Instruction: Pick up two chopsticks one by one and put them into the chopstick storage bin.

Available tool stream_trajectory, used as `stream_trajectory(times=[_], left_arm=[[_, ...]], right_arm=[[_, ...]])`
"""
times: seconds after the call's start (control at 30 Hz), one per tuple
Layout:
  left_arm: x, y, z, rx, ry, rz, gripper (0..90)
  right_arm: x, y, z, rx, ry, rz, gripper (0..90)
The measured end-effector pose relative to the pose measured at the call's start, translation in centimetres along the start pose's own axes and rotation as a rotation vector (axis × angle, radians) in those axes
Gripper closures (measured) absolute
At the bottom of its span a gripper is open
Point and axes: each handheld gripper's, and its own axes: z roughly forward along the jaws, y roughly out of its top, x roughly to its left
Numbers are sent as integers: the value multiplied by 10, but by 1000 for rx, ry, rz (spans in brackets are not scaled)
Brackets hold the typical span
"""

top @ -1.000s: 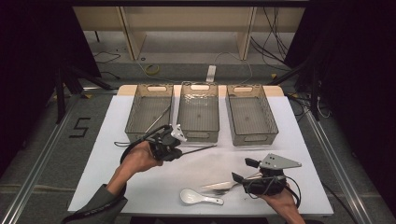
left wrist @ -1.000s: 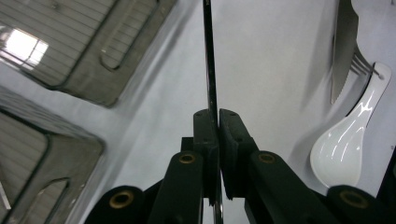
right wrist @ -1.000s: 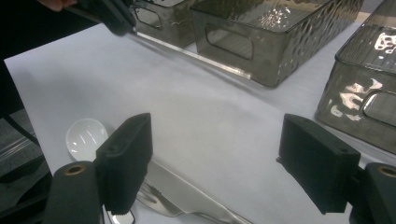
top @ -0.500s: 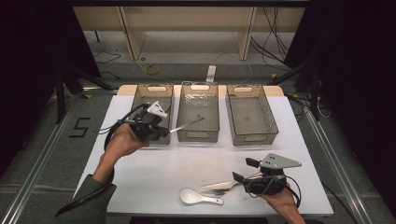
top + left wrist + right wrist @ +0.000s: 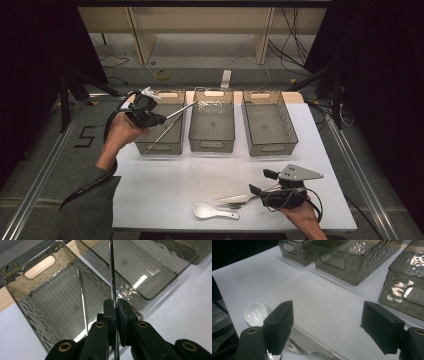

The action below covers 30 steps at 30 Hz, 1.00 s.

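Held rod: a thin metal rod [image 5: 111, 272], perhaps a chopstick, is pinched near one end and runs up and away from the jaws; in the high view it [image 5: 181, 109] slants from the gripper over the left bin toward the near corner of the middle bin.
Left gripper: the left gripper [image 5: 159, 119] is clenched on that rod, its two black pads pressed together with the rod between them; the hand holds it above the left bin's left side.
Second rod: another thin rod [image 5: 82, 305] lies inside the left bin, slanting across its ribbed floor, apart from the held one.
Left bin: a smoky clear plastic bin [image 5: 143, 147] with a cut-out handle, leftmost of three.
Other bins: the middle bin [image 5: 211, 145] and the right bin [image 5: 272, 148] stand just beside it in a row at the table's far side.
Right gripper: the right gripper [image 5: 329, 327] rests low at the near right of the table, jaws spread wide, gripping nothing.
Cutlery: a knife [image 5: 312, 343] and a fork [image 5: 292, 347] lie by its left jaw.
Spoon: a white soup spoon [image 5: 210, 211] lies near the table's front edge, just left of the cutlery.
Table: white top [image 5: 165, 180].
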Motion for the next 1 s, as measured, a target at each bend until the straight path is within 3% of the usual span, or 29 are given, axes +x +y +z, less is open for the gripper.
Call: stream_trajectory(times=[0.2, 0.3, 0.5, 0.73, 1.0], left_arm=[[26, 1, 9, 2, 30, -80, 857], [34, -1, 13, 14, 52, -97, 858], [47, -8, 25, 23, 59, -155, 857], [54, -16, 39, 13, 68, -196, 856], [54, -16, 55, 12, 78, -217, 855]], right_arm=[[0, 0, 0, 0, -1, -1, 268], [0, 0, 0, -1, 0, -1, 268], [0, 0, 0, 0, 3, 1, 268], [0, 0, 0, 0, 3, 1, 268], [0, 0, 0, 0, 5, -2, 268]])
